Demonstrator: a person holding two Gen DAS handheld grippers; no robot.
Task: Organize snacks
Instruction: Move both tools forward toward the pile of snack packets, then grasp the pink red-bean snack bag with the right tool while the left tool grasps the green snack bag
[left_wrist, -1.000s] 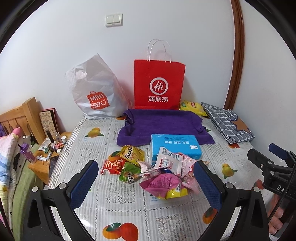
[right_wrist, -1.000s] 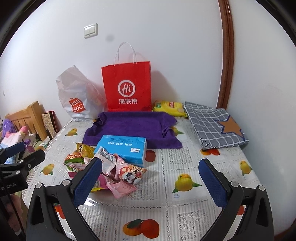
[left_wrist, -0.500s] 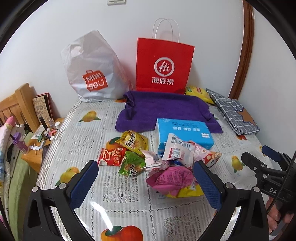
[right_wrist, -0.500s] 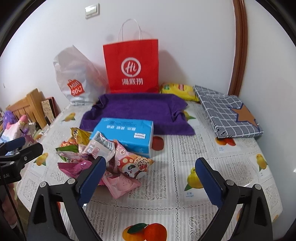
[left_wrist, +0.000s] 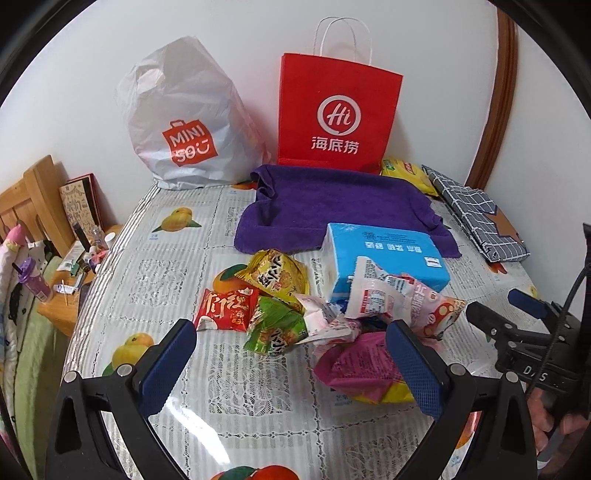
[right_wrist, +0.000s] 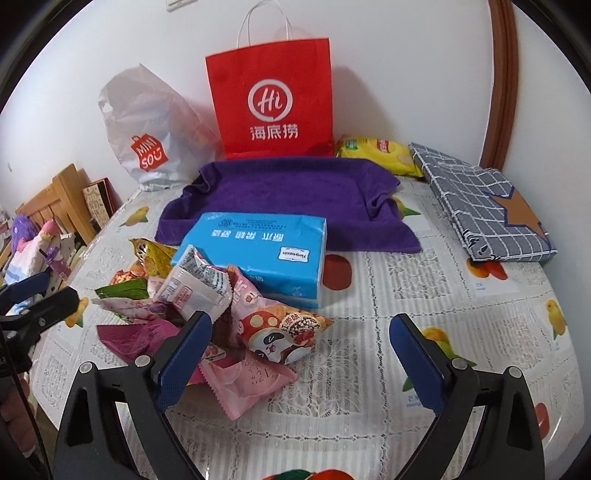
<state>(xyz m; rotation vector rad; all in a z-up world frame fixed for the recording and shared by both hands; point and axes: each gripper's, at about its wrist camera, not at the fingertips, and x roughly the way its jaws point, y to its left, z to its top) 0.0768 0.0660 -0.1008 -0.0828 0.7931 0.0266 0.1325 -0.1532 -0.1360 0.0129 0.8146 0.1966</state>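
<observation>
Snack packets beside tissue pack

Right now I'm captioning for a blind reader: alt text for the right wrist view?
The open right gripper hovers empty over a heap of snack packets on a fruit-print tablecloth. Behind them lie a blue tissue pack and a purple towel, with a red paper bag against the wall.

A loose heap of crinkled foil snack packets lies before me on the tablecloth, overlapping. Its far edge touches the blue tissue pack.
</observation>
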